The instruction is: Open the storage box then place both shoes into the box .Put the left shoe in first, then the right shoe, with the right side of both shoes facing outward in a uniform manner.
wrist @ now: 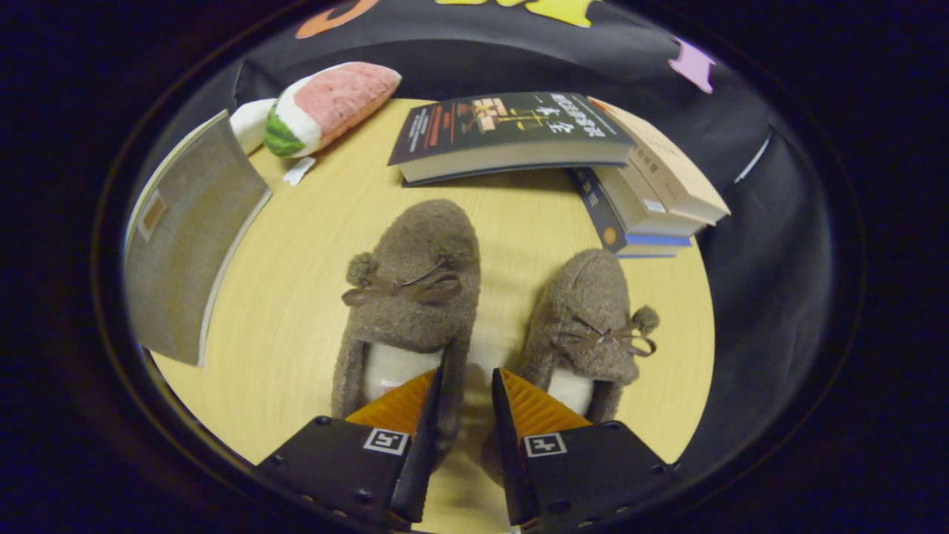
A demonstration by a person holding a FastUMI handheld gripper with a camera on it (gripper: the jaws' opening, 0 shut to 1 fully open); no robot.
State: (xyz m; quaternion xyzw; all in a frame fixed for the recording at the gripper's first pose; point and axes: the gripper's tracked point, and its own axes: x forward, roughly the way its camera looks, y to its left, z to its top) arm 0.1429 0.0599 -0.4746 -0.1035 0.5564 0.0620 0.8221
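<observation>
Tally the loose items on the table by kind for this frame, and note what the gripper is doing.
Shoes: 2, a left shoe and a right shoe
Books: 4, one open-faced book and a stack of three
Plush toy: 1
Grey box: 1
Total: 8
The gripper is nearly closed around the left shoe's inner side wall.

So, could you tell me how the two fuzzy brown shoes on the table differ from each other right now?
The left-hand shoe reaches further toward the books than the right-hand shoe. The left-hand shoe's pom-pom sits on its outer left side; the right-hand shoe's sits on its outer right. The gripper, fingers slightly apart, straddles the left-hand shoe's inner rim, and the right-hand shoe lies just beside it. Both are brown, fleecy, bow-trimmed, pale-lined, toes pointing away.
</observation>
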